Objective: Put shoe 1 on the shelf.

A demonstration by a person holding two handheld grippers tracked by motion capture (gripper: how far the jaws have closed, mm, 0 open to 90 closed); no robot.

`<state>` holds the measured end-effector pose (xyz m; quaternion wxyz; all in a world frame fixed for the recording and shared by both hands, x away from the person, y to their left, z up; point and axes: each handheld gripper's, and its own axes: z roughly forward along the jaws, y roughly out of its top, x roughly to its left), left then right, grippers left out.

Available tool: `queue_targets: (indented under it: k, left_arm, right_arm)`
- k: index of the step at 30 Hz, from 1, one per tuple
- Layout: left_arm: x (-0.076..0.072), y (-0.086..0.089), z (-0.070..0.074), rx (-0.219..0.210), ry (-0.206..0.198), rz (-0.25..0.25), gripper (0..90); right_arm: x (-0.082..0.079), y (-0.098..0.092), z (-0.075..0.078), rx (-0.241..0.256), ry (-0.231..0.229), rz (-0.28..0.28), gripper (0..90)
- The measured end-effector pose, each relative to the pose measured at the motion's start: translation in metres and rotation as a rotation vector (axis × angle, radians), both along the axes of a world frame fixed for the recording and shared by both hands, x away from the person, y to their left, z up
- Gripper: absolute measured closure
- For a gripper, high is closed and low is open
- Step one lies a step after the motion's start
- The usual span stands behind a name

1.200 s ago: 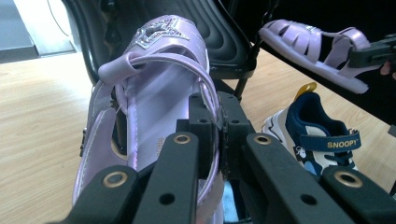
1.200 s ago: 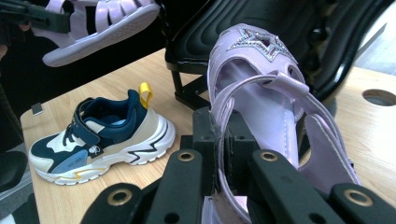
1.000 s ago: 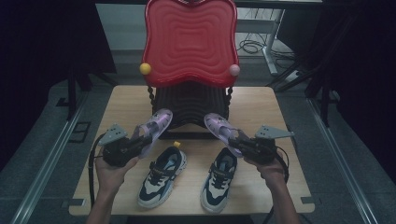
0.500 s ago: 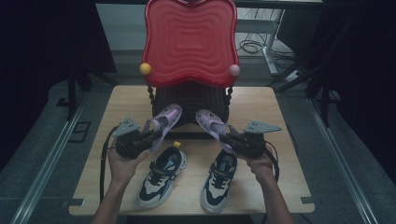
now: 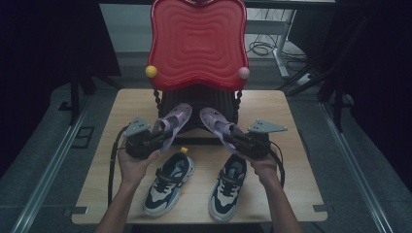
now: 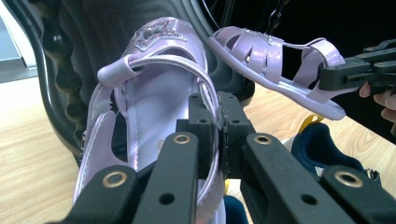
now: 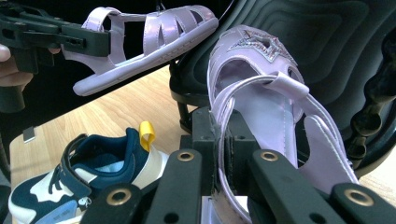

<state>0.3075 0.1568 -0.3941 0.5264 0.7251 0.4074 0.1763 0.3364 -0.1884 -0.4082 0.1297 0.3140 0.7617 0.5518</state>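
Both lilac sandals are held off the table, toes pointed at the dark ribbed stand under the red wavy panel (image 5: 197, 43); the left gripper (image 5: 145, 141) is clenched on the heel strap of the left sandal (image 5: 171, 125), the right gripper (image 5: 247, 141) likewise clenched on the heel strap of the right sandal (image 5: 218, 125). In the left gripper view the jaws pinch only a thin band of strap (image 6: 211, 116); in the right gripper view the same narrow bite is seen on the strap (image 7: 223, 122).

Risks, as judged from this position:
- the grip is on a flexible strap alone, so either sandal may pivot or sag at the toe when pushed forward; a sudden tilt could pull the strap through the jaws;
- the two toes stand near each other and near the stand (image 5: 194, 104); a converging approach may knock one sandal against the other or catch a toe on the ribbed face;
- the pair of navy and white sneakers (image 5: 168, 183) lies directly beneath; a dropped sandal would land on them or roll towards the table (image 5: 291, 170) edge.
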Motion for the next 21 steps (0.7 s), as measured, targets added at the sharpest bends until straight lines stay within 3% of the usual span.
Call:
queue_targets:
  k: [21]
  left_arm:
    - [0.016, -0.011, -0.003, -0.014, -0.005, 0.017, 86.2]
  right_arm:
    - [0.010, 0.003, 0.004, 0.028, -0.010, -0.024, 84.6]
